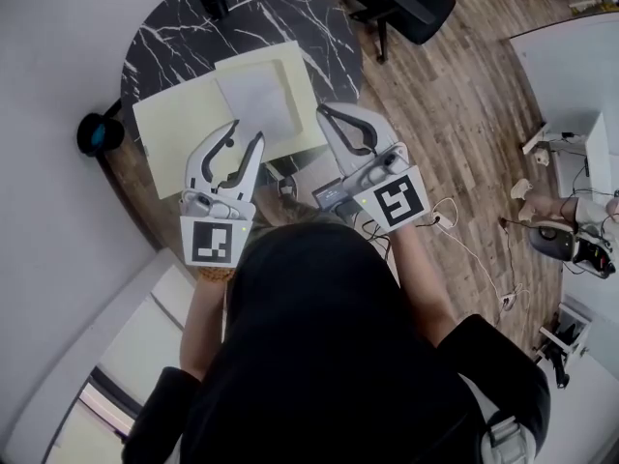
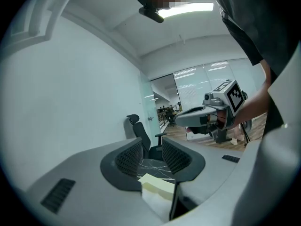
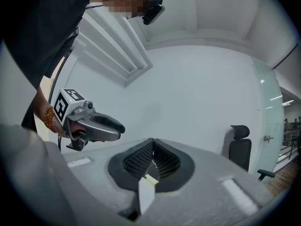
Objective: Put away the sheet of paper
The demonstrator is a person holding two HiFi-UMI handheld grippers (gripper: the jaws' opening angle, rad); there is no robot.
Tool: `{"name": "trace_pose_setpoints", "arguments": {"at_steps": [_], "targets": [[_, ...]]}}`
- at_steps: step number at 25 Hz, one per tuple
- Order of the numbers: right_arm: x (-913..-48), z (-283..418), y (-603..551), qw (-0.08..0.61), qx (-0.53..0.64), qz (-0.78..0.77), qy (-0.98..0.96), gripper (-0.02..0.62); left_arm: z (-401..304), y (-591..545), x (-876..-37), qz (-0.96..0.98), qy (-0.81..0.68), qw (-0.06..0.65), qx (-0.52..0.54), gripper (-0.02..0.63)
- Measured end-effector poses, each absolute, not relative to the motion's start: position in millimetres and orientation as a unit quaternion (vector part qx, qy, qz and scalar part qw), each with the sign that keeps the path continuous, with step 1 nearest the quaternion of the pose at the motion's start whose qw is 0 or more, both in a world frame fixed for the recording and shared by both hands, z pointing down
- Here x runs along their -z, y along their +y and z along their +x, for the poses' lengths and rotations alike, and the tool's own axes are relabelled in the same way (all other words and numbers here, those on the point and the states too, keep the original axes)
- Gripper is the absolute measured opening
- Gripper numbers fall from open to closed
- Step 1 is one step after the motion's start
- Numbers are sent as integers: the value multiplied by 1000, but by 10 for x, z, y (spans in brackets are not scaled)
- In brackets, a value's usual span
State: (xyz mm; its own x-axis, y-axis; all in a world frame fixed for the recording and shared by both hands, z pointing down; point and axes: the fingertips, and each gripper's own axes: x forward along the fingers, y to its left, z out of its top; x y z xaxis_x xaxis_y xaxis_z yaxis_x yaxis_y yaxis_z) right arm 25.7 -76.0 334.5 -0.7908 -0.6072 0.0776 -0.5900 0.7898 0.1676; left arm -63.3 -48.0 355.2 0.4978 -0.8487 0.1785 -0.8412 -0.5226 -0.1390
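Seen from above, a person in a black top (image 1: 329, 356) stands at a round black marble table (image 1: 174, 37) and holds a gripper in each hand.

At the far left, a small round blue and black object (image 1: 97, 133) sits just off the table's edge. On the table lie two overlapping pale yellow sheets (image 1: 179, 129). The sheet of paper (image 1: 256, 100), white, lies flat on top of them, near their middle. Neither gripper holds it.

The left gripper (image 1: 245, 133) points at the paper. In the head view its tips overlap the paper's near edge. Its fingers are spread. Its own view shows a clear gap between them, and through that gap the marble, a corner of a yellow sheet and some white paper can be seen. Its marker cube (image 1: 215, 242) sits close to the person's chest, above a wrist with a beaded bracelet (image 1: 218, 274).

The right gripper (image 1: 323, 112) is just right of the paper, with its tip at the right edge of the yellow sheets. In its own view the ribbed pads seem to meet at the tips, with nothing caught between them, though the angle is poor. Its marker cube (image 1: 398, 201) faces up.

Further right, a black office chair (image 1: 406, 3) stands on the wooden floor (image 1: 455, 114) beyond the table. Cables (image 1: 464, 245) trail across the boards, and a white desk (image 1: 571, 75) fills the right edge.
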Motion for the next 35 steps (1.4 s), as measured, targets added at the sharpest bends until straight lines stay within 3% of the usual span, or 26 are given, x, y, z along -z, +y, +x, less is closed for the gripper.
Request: {"name": "trace_pose_setpoints", "arguments": {"at_steps": [7, 18, 35], "targets": [[-3256, 306, -724, 59, 83, 318, -943, -2, -558, -466, -3347, -865, 487, 56, 104, 130], [-3190, 269, -689, 62, 107, 305, -944, -2, -482, -436, -3148, -866, 482, 88, 99, 37], [-3122, 288, -627, 62, 133, 291, -945, -2, -452, -384, -2877, -866, 485, 96, 78, 23]]}}
